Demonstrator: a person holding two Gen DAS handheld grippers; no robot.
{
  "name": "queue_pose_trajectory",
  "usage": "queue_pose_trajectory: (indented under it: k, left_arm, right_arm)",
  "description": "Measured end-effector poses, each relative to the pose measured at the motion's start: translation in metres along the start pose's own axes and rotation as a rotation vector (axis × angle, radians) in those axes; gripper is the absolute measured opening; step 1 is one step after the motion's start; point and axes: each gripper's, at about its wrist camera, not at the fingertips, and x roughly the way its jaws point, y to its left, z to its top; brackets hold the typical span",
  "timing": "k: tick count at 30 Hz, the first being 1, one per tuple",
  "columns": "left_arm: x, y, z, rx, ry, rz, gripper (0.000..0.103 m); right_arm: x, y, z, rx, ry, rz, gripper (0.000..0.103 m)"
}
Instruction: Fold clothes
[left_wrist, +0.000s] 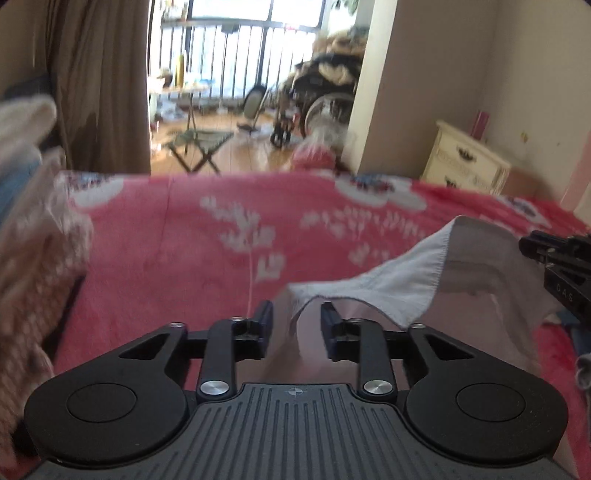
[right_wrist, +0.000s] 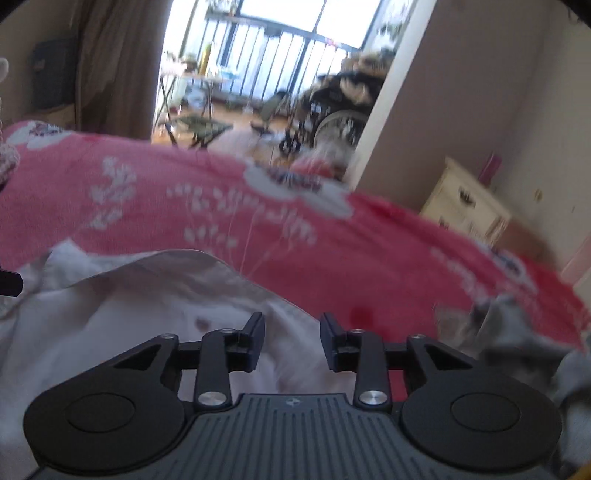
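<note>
A white garment (left_wrist: 461, 280) lies crumpled on the pink floral bedspread (left_wrist: 184, 251). Its hemmed edge stands up in a fold, and a loose flap of it runs between the jaws of my left gripper (left_wrist: 296, 314). Those jaws stand apart and do not press on the cloth. The right gripper (left_wrist: 554, 258) shows at the right edge of the left wrist view, beside the garment. In the right wrist view my right gripper (right_wrist: 293, 325) is open just over the same white garment (right_wrist: 147, 314), with nothing pinched.
A stack of folded clothes (left_wrist: 26, 221) stands at the bed's left edge. A grey garment (right_wrist: 517, 339) lies crumpled at the right. Beyond the bed are a cream nightstand (left_wrist: 465, 162), a brown curtain (left_wrist: 99, 85), a folding stool (left_wrist: 199, 144) and a wheelchair (left_wrist: 321, 103).
</note>
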Motion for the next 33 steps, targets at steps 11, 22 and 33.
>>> queue_pose_trajectory:
  k: [11, 22, 33]
  left_arm:
    - [-0.01, 0.062, -0.014, -0.251, 0.062, -0.103, 0.053]
    - [-0.132, 0.099, -0.06, -0.089, 0.155, -0.253, 0.057]
    - [-0.185, 0.086, -0.193, 0.12, 0.381, -0.299, 0.057]
  right_arm:
    - [-0.065, -0.076, -0.017, 0.366, -0.065, 0.251, 0.041]
    - [-0.17, 0.016, -0.056, 0.292, 0.06, 0.805, 0.041]
    - [-0.207, 0.114, -0.164, 0.344, 0.423, 1.02, 0.041]
